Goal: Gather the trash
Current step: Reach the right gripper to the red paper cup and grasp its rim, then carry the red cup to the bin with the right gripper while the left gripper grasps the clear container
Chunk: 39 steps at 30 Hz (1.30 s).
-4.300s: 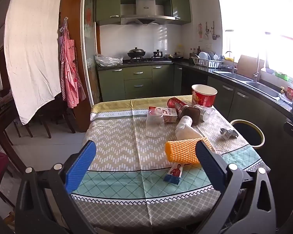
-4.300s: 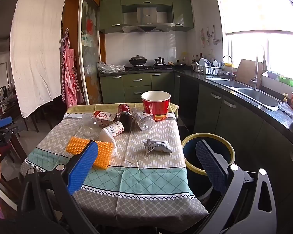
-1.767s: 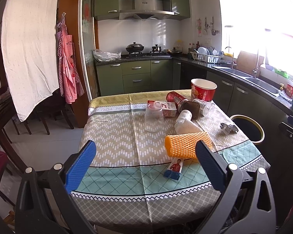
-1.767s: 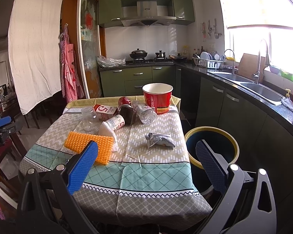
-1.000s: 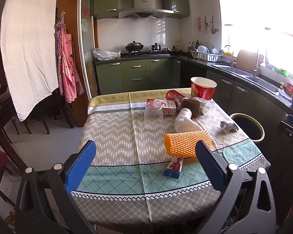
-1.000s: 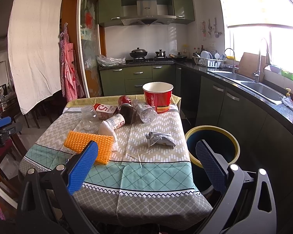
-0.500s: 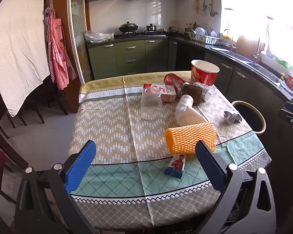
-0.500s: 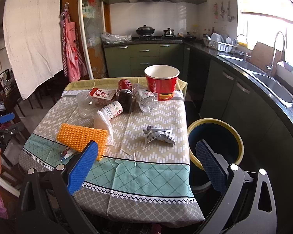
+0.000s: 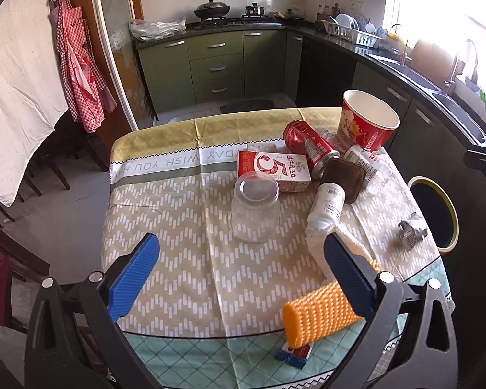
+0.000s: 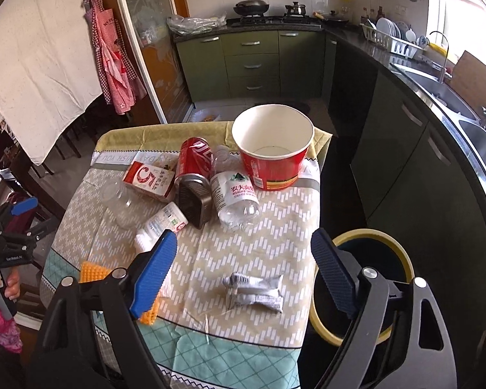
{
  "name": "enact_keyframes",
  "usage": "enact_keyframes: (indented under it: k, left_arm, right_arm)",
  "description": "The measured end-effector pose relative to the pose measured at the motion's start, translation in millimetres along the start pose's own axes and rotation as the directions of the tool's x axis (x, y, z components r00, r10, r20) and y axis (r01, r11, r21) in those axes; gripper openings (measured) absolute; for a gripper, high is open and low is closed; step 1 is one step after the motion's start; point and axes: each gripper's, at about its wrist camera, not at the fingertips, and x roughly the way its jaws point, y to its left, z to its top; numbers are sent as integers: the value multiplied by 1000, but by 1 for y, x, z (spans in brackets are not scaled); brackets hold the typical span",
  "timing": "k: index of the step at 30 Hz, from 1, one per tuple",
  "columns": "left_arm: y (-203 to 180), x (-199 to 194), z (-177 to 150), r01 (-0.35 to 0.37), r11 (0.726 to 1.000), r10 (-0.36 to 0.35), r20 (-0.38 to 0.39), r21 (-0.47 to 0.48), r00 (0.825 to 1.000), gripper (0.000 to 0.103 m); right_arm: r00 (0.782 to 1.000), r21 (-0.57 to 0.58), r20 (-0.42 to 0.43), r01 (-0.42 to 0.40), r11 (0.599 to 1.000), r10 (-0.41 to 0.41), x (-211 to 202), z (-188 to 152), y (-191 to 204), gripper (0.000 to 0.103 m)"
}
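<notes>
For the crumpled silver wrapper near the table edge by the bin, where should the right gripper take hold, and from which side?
Grip the crumpled silver wrapper across its narrow width at mid-length, coming from above. It lies flat and long, roughly left to right, on the tablecloth; the right gripper, jaws open, hangs over it, and the bin is just to the right.

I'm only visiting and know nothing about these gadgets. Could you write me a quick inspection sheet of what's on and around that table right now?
Surface: table under a patterned cloth, trash gathered at its far right.
Job's things: red paper bucket upright and empty; red can, milk carton, clear water bottle and white bottle lying down; crumpled wrapper near the edge; bin beside the table, open.
Clutter: orange foam net, clear plastic cup, small card.
Grippers: left gripper and right gripper both open, holding nothing.
Cables: nothing seen.
Surroundings: kitchen cabinets, stove with pots, sink, hanging apron.
</notes>
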Motion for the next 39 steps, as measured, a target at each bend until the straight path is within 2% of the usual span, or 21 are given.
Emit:
enact_keyframes:
  k: [1, 3, 6, 11, 15, 22, 25, 27, 39]
  left_arm:
    - [0, 6, 8, -1, 1000, 0, -11, -3, 1000, 97]
    - [-1, 16, 20, 5, 1000, -5, -36, -7, 999, 97]
    - [-5, 30, 34, 9, 1000, -9, -76, -4, 997, 97]
    - [-8, 54, 45, 32, 999, -31, -153, 5, 988, 97]
    - [-8, 69, 52, 23, 1000, -20, -176, 16, 984, 97]
    - [-16, 89, 60, 29, 998, -18, -210, 51, 977, 97]
    - [-20, 95, 60, 35, 997, -20, -220, 63, 975, 97]
    - [-20, 100, 60, 33, 997, -16, -227, 69, 974, 97]
    - [-20, 127, 67, -5, 996, 29, -277, 85, 961, 97]
  right_arm:
    - [1000, 10, -15, 1, 1000, 0, 7, 12, -5, 77]
    - [999, 41, -44, 4, 999, -3, 24, 38, -17, 65]
    - [996, 93, -91, 20, 995, -12, 53, 73, -36, 53]
    - [980, 129, -181, 102, 986, -78, 113, 118, -63, 43]
    - [965, 146, -237, 152, 978, -115, 157, 141, -81, 36]
    - [940, 162, -317, 186, 969, -127, 207, 149, -94, 29]
    - [933, 180, -342, 178, 967, -108, 223, 147, -99, 18]
    - [932, 185, -349, 176, 967, -103, 229, 145, -101, 7]
    - [931, 162, -345, 184, 969, -119, 227, 141, -92, 6]
